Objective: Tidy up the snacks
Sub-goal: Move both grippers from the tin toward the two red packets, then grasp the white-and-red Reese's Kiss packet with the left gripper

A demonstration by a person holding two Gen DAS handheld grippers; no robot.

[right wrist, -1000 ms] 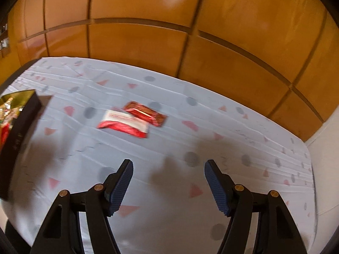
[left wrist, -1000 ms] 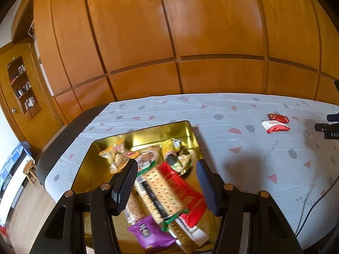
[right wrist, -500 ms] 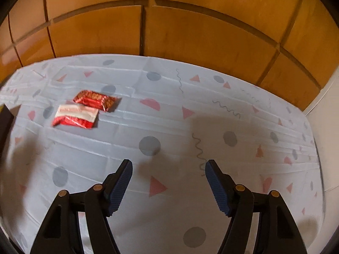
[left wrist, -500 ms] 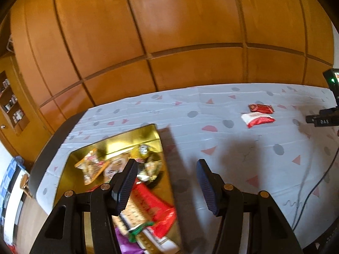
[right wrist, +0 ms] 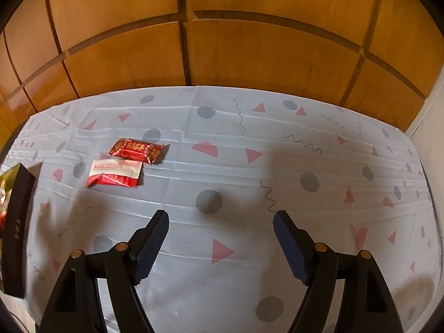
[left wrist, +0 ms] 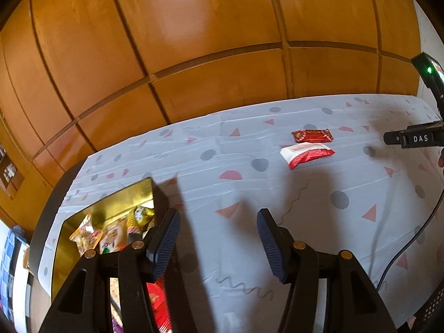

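— Tongs on each side?
— Left tongs [left wrist: 216, 238] and right tongs [right wrist: 220, 238] gape wide, holding nothing.
— Snacks?
— Red packet [right wrist: 136, 149] and red-white packet [right wrist: 113, 173] lie ahead-left of the right tongs, touching; gold tin [left wrist: 122, 197] sits left of the left tongs.

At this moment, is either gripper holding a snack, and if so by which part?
Nothing is held. The left gripper and right gripper are both open and empty; two snack packets lie untouched on the tablecloth.
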